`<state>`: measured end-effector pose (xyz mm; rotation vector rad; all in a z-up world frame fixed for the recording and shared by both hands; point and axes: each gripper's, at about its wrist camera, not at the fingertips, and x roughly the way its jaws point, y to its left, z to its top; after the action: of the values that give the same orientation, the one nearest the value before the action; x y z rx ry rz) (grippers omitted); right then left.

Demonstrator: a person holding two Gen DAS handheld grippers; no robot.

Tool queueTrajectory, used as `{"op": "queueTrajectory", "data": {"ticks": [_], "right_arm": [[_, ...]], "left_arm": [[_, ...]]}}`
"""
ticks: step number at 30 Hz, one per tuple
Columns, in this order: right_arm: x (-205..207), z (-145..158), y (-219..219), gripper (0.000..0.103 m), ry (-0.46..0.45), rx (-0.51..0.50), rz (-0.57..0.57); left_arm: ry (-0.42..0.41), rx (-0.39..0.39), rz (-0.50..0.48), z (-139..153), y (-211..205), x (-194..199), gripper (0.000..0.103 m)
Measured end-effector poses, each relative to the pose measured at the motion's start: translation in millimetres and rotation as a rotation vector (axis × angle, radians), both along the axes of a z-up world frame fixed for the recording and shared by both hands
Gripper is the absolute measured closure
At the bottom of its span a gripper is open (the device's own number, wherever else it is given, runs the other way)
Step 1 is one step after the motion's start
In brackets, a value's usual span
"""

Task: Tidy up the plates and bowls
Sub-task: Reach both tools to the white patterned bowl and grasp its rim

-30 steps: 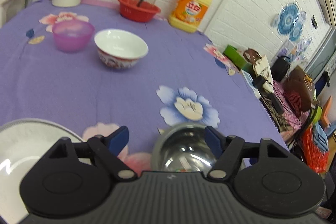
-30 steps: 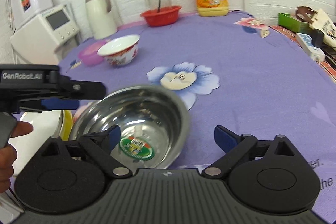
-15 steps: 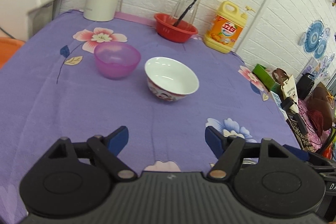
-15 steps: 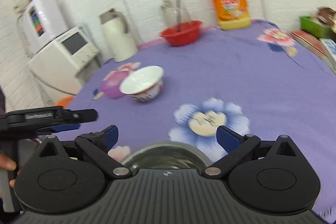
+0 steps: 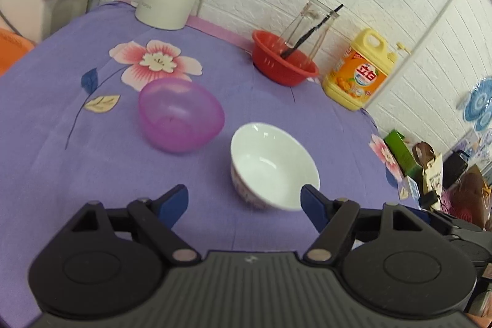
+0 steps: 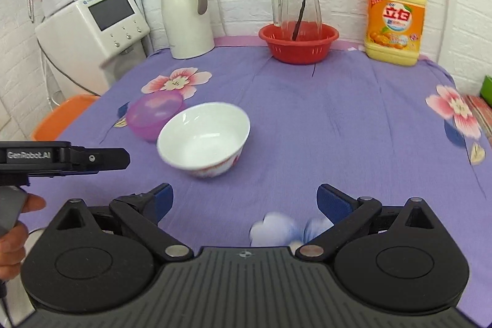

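Note:
A white ceramic bowl [image 5: 272,165] with a patterned outside stands on the purple flowered tablecloth [image 5: 61,162], just ahead of my open, empty left gripper [image 5: 244,203]. A translucent purple plastic bowl [image 5: 180,116] stands to its left, apart from it. In the right wrist view the white bowl [image 6: 204,139] is ahead and left of my open, empty right gripper [image 6: 244,203], with the purple bowl [image 6: 153,112] behind it. The left gripper [image 6: 77,159] shows at the left edge. The steel bowl and plate are out of view.
At the back stand a white thermos jug [image 6: 186,14], a red basket [image 6: 298,43] holding a glass pitcher [image 6: 296,3], and a yellow detergent bottle [image 6: 395,17]. A white appliance [image 6: 92,29] is at the far left. Bags and clutter [image 5: 430,171] lie off the table's right edge.
Both grippers have moved forward over the table toward the white and purple bowls. The steel bowl and the plate near the front edge have dropped out of view.

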<state>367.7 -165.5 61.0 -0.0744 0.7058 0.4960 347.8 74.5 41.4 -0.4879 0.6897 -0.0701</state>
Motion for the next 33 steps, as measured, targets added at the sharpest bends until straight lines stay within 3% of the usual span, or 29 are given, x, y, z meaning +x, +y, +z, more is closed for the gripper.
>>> {"op": "queueTrajectory", "data": {"ticks": [9, 13, 25, 29, 33], "right_arm": [[71.1, -30.9, 28.6, 0.0, 0.06, -0.067, 0.005], [85.4, -44.8, 38.7, 0.0, 0.079, -0.095, 0.017], [100.2, -63.1, 45.1, 0.0, 0.081, -0.096, 0.066], [101.4, -63.3, 46.5, 0.0, 0.087, -0.1, 0.067], [104.6, -59.1, 51.4, 0.0, 0.122, -0.12, 0.057]], "left_arm": [[0.092, -0.046, 0.095, -26.8, -4.7, 57.7, 0.029], [0.112, -0.018, 0.119, -36.4, -10.1, 68.7, 0.029], [0.123, 0.064, 0.107, -45.5, -19.5, 75.3, 0.029], [0.123, 0.048, 0.105, -45.3, -18.7, 75.8, 0.029], [0.126, -0.024, 0.096, -44.9, -12.1, 75.9, 0.029]]}}
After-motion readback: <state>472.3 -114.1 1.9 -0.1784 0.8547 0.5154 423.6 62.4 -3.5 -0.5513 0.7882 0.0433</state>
